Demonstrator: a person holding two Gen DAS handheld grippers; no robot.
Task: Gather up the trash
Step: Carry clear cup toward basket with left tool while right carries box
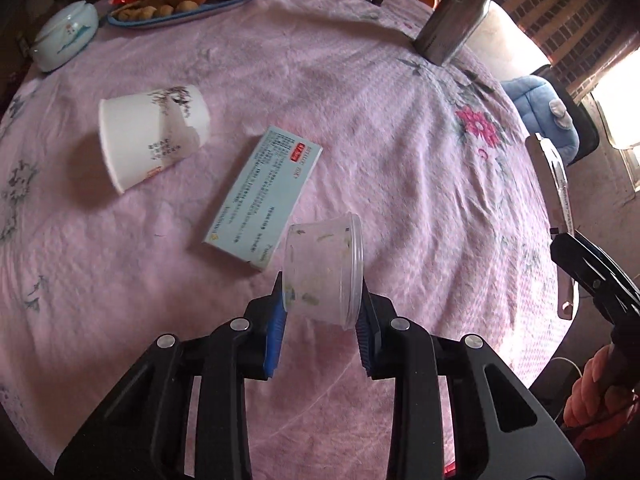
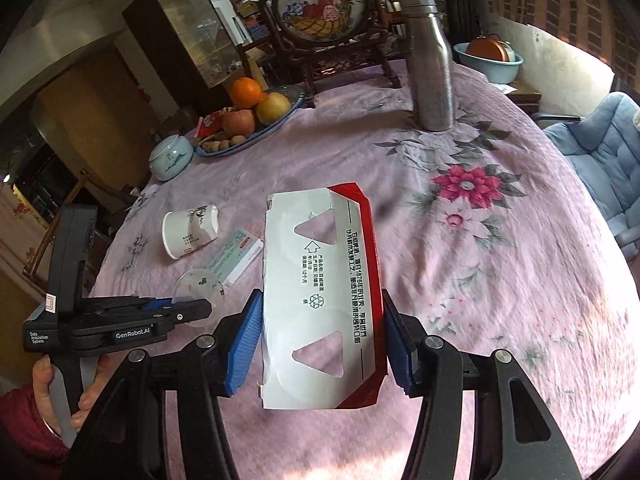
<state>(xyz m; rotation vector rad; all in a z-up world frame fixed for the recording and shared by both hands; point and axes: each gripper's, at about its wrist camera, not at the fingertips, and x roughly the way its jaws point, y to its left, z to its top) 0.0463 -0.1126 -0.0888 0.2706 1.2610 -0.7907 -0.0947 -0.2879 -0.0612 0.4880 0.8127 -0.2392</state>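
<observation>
Pink floral tablecloth (image 1: 360, 80) covering table | left gripper (image 1: 322, 320) clenching clear plastic tub (image 1: 324, 268) near table's edge | right gripper (image 2: 322, 344) gripping flattened carton (image 2: 320, 300), edge-on in left view

Round table (image 2: 500, 280) under a pink floral cloth. Glass-fronted cabinet (image 2: 188, 36) against the far wall. Carved wooden stand holding a round embroidered panel (image 2: 320, 4). Blue cushioned chair (image 2: 600, 160) alongside. Brick wall (image 1: 560, 4); bright daylight from a window (image 1: 620, 100).
</observation>
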